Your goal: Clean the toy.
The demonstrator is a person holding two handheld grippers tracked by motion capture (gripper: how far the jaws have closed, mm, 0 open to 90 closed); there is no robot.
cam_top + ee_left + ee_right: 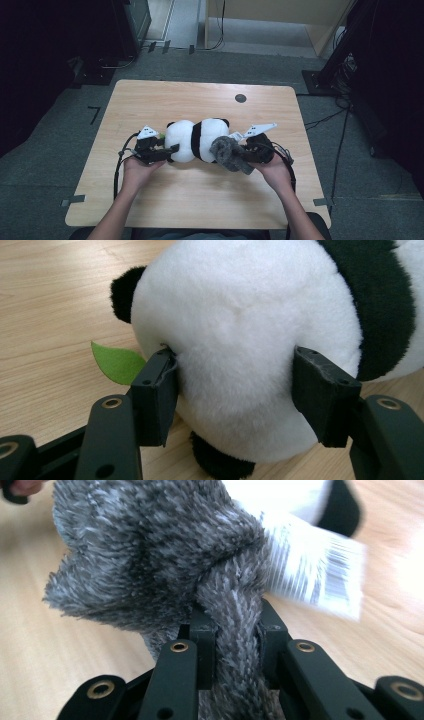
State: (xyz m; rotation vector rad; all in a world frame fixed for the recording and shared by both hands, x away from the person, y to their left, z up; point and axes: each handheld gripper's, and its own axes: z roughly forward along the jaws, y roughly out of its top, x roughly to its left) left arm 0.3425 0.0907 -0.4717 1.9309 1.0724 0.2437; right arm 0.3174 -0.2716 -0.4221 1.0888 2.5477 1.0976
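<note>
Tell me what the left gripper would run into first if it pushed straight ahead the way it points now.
The left gripper is already clamped on the plush panda, so pushing on would drive its jaws deeper into the white body. The green felt leaf lies off to one side, out of that line.

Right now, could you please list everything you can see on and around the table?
Panda plush: one, white and black, lying at the table's middle, squeezed at one end by the left tongs.
Fuzzy cloth: one, grey, against the panda's right end, pinched in the right tongs.
Leaf: one, green, flat on the table beside the panda.
Label: one, white with a barcode, behind the cloth.
Table: one, light wood, with a dark round spot near its far edge.
Floor: grey, with cables at the right.
Left tongs: black, pads pressing the panda's sides.
Right tongs: black, shut on the cloth.
Hands: two, one behind each tongs.
</note>
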